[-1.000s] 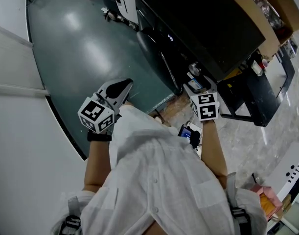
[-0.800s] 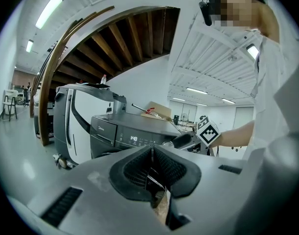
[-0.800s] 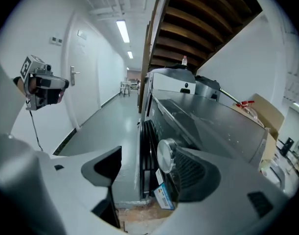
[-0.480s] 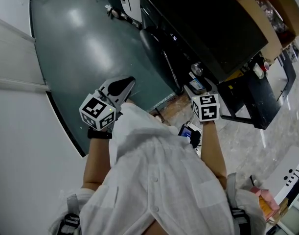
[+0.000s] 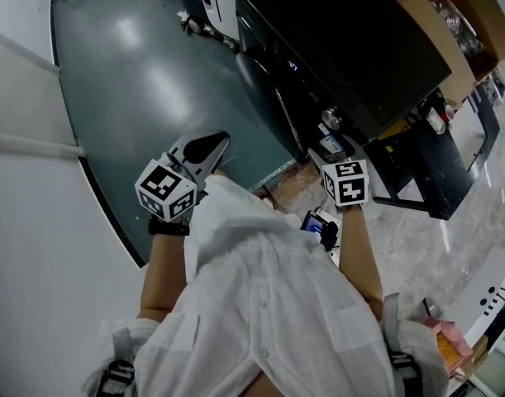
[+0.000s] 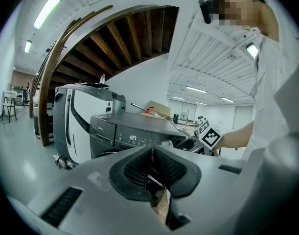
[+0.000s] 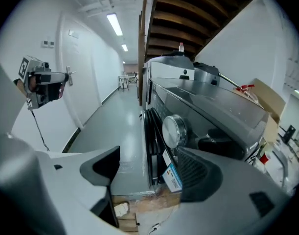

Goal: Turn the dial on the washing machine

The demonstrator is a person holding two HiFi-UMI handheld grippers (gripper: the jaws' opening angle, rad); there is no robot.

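Right claw (image 7: pixel 148 173) wide, empty; dial (image 7: pixel 174 130) on washing machine (image 7: pixel 213 109) ahead, nearer its right jaw, not yet enclosed: closing off-centre risks slipping off the smooth rim; left claw (image 6: pixel 151 177) pinched together, empty.

Your washing machine (image 5: pixel 351 56): dark grey, near black. Dial (image 7: pixel 174 130): brushed silver. Floor (image 5: pixel 136 73): glossy teal-green. Your left gripper (image 6: pixel 151 151) and right gripper (image 7: pixel 149 160): pale grey shells, black ribbed pads. Marker cubes (image 5: pixel 165 193): black-and-white square patterns. Your shirt (image 5: pixel 260 304): white. Sticker (image 7: pixel 172 176) below dial: blue and white, possibly some red; too small to confirm.
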